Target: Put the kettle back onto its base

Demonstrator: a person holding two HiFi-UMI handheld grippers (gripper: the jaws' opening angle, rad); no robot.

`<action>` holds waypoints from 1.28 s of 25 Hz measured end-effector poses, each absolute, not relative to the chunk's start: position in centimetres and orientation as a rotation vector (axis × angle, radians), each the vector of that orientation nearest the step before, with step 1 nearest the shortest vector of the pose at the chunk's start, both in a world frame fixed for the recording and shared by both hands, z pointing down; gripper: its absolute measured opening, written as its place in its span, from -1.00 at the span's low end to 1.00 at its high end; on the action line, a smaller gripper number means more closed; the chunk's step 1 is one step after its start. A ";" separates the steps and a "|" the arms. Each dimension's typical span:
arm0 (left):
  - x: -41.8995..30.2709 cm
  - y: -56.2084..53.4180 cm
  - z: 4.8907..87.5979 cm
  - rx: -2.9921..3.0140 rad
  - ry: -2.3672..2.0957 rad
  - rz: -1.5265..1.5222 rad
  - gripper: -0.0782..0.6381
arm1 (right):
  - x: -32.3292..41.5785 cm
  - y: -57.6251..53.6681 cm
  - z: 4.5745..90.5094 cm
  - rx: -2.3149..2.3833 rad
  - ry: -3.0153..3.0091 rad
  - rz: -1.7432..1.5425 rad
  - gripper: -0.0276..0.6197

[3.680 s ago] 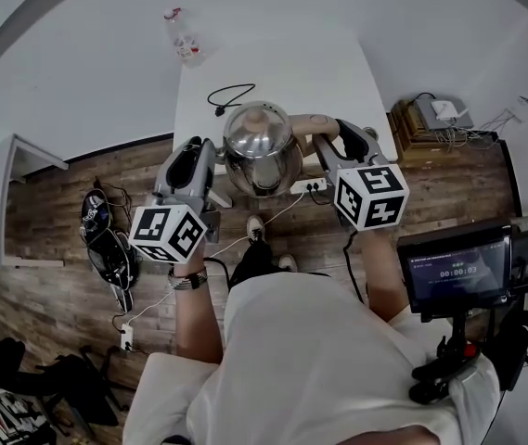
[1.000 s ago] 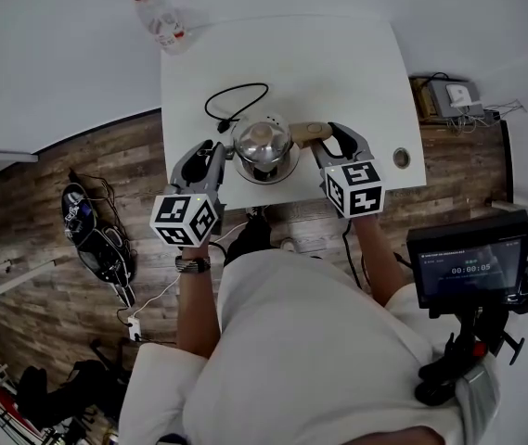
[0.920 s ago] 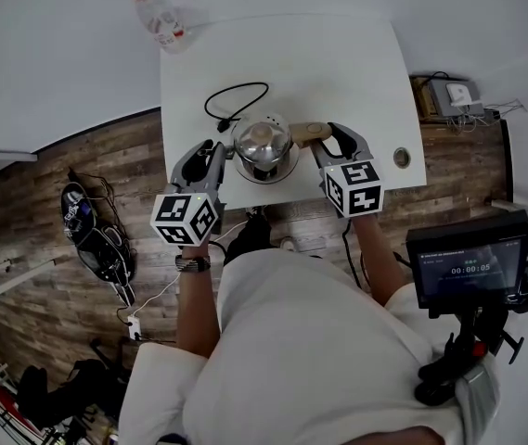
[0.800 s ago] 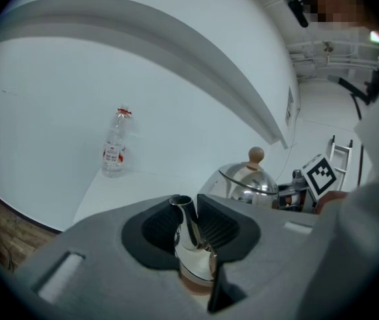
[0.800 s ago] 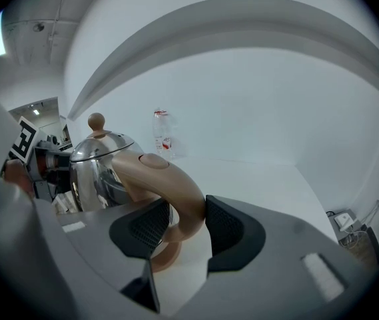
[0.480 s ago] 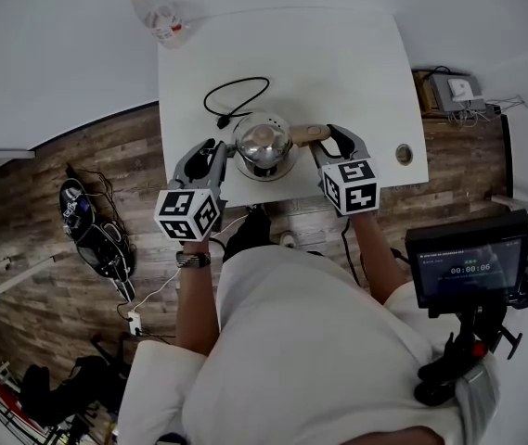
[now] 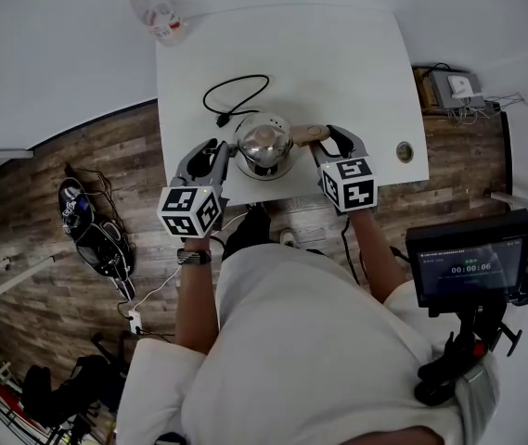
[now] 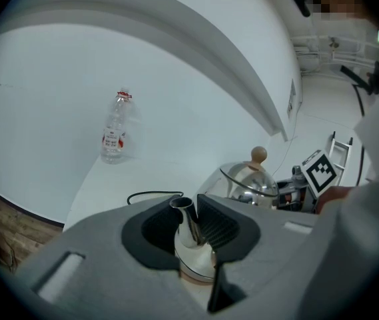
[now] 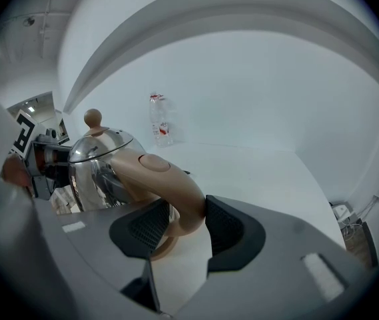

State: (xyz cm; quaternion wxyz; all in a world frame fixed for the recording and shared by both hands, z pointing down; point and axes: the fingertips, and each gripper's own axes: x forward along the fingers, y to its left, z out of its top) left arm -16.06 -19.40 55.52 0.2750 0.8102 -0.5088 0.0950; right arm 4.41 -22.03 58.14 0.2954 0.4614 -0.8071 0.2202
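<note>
With the left gripper [image 8: 188,227], pinching the steel spout [image 8: 186,217] of the kettle [image 8: 250,179] between dark ribbed pads. With the right gripper [image 9: 181,227], clenched around the kettle's tan handle [image 9: 166,179], one pad pressed to each side of it. Kettle upright between the two, near the front edge of the white desk [image 7: 338,54], with a round tan knob [image 8: 259,155] on top of the lid. Just beneath the steel body, a strip of the tan base [image 8: 193,277]; whether seated on it or held a little above, cannot tell. Behind the kettle, a looped black cord [image 7: 236,91] lying on the desk. At the far left corner, well apart, a clear plastic bottle [image 7: 157,7] with a red label, standing upright.
</note>
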 end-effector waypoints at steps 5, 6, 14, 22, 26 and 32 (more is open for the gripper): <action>-15.9 -19.3 56.0 2.174 -1.356 0.265 -0.54 | 4.5 -22.0 58.6 1.221 -2.144 0.584 -0.39; -15.9 -19.3 56.0 2.175 -1.356 0.264 -0.54 | 4.5 -22.0 58.6 1.222 -2.144 0.581 -0.39; -15.7 -19.6 56.2 2.184 -1.333 0.271 -0.54 | 4.7 -22.1 58.7 1.233 -2.127 0.586 -0.39; -14.8 -19.8 56.2 2.185 -1.319 0.281 -0.54 | 5.6 -22.3 58.7 1.246 -2.118 0.593 -0.39; -14.7 -19.9 56.6 2.178 -1.312 0.289 -0.54 | 5.7 -22.4 58.9 1.247 -2.107 0.595 -0.39; -14.6 -20.0 56.7 2.181 -1.307 0.288 -0.54 | 5.8 -22.3 59.0 1.250 -2.106 0.593 -0.39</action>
